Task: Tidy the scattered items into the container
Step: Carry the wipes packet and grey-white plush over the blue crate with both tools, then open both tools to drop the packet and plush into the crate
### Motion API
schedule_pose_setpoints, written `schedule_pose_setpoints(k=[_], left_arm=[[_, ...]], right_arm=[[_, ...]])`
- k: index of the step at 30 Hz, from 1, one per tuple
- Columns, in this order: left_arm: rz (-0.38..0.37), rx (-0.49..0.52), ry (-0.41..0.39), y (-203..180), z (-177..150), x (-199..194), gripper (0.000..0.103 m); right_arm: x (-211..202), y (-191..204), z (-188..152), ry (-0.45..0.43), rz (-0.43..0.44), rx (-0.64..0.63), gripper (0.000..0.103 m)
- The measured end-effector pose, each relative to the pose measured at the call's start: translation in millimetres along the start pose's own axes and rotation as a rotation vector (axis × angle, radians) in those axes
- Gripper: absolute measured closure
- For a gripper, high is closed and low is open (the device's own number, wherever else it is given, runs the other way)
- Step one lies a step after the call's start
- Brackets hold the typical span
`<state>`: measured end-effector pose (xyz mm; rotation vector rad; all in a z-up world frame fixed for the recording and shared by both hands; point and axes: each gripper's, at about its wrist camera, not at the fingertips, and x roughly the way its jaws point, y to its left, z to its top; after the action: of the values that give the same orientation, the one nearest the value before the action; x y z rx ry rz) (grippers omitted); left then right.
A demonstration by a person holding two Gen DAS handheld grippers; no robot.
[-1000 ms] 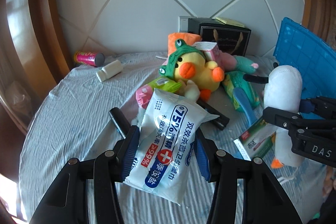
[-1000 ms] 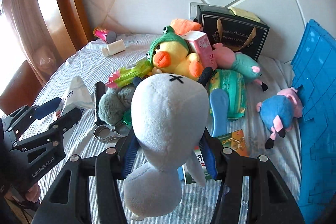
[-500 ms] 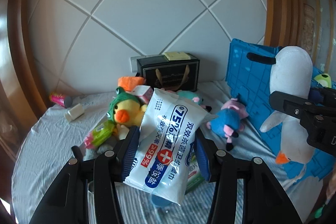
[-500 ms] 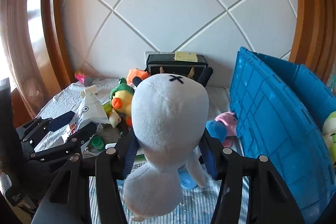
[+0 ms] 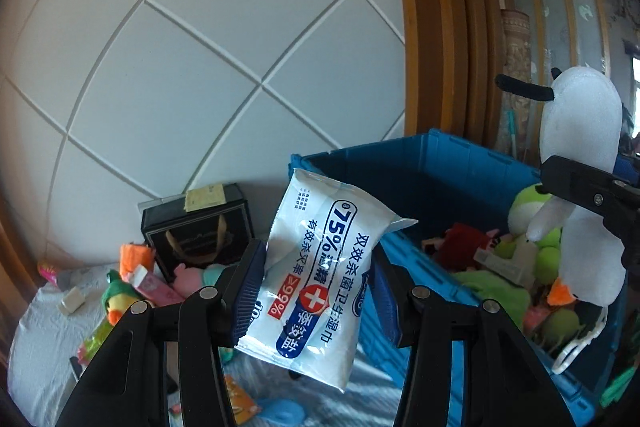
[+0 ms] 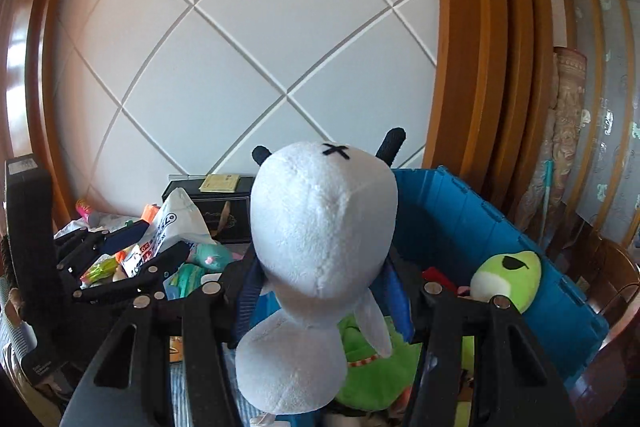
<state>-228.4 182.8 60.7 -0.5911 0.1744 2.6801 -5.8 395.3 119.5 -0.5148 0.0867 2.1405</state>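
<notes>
My left gripper [image 5: 318,293] is shut on a white and blue pack of wet wipes [image 5: 324,267], held in the air just left of the blue crate [image 5: 424,179]. In the right wrist view that pack [image 6: 176,223] and the left gripper [image 6: 154,249] appear at the left. My right gripper [image 6: 324,295] is shut on a white plush duck [image 6: 320,255] with black ear tips, hanging above the open crate [image 6: 472,223]. The left wrist view shows the duck [image 5: 580,155] over the crate's right part. Green plush toys [image 6: 506,275] and other items lie inside the crate.
Scattered toys remain on the grey cloth [image 5: 44,331] at the left: a yellow duck with a green hood [image 5: 116,301], a pink box [image 5: 150,285], a white bottle [image 5: 72,300]. A black gift bag [image 5: 200,235] stands against the tiled wall. Wooden framing [image 5: 436,27] rises behind the crate.
Both grippers have risen and swung right with their loads, from over the toy pile to the blue crate. The crate's inside has come into view. Both grips are unchanged.
</notes>
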Motion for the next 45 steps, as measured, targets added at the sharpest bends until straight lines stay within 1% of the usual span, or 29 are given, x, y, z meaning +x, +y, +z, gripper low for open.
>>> schedule_pose_setpoints(k=[2,5,10,14,17,19,20,22,24,25,26,30,36,40,45], left_arm=[[-0.023,0.013,-0.01,-27,16,5,0.053],[-0.067,0.027,-0.004,-63,36,16,0.053],[-0.11,0.066,0.018,-110,53,35,0.053],[-0.136,0.077,0.042,-131,56,50,0.053],[-0.14,0.089,0.055,-140,54,56,0.053],[-0.142,0.091,0.071,-145,52,61,0.05],[-0.144,0.092,0.078,-147,50,63,0.049],[-0.141,0.102,0.089,-149,47,65,0.034],[-0.127,0.112,0.081,-150,45,64,0.026],[-0.123,0.115,0.077,-150,44,63,0.024],[-0.123,0.117,0.076,-149,43,61,0.023],[-0.121,0.115,0.078,-144,38,55,0.022],[-0.111,0.091,0.091,-128,28,48,0.021],[-0.095,0.073,0.103,-114,21,42,0.021],[-0.07,0.053,0.1,-91,14,29,0.021]], right_arm=[[-1,-25,-2,0.007,-0.025,0.007,0.049],[4,-55,-9,0.03,-0.053,0.033,0.049],[13,-94,-26,0.078,-0.089,0.074,0.049],[20,-110,-38,0.109,-0.104,0.082,0.049],[23,-119,-42,0.112,-0.108,0.089,0.049],[27,-124,-43,0.121,-0.108,0.092,0.049],[28,-126,-43,0.122,-0.109,0.092,0.048],[31,-129,-44,0.128,-0.113,0.097,0.045],[33,-127,-42,0.13,-0.115,0.106,0.037],[33,-127,-42,0.128,-0.118,0.108,0.028],[33,-127,-43,0.126,-0.121,0.111,0.023],[31,-126,-45,0.123,-0.116,0.118,0.023],[35,-114,-51,0.153,-0.101,0.109,0.023],[37,-100,-53,0.169,-0.081,0.092,0.023],[38,-72,-49,0.178,-0.049,0.057,0.023]])
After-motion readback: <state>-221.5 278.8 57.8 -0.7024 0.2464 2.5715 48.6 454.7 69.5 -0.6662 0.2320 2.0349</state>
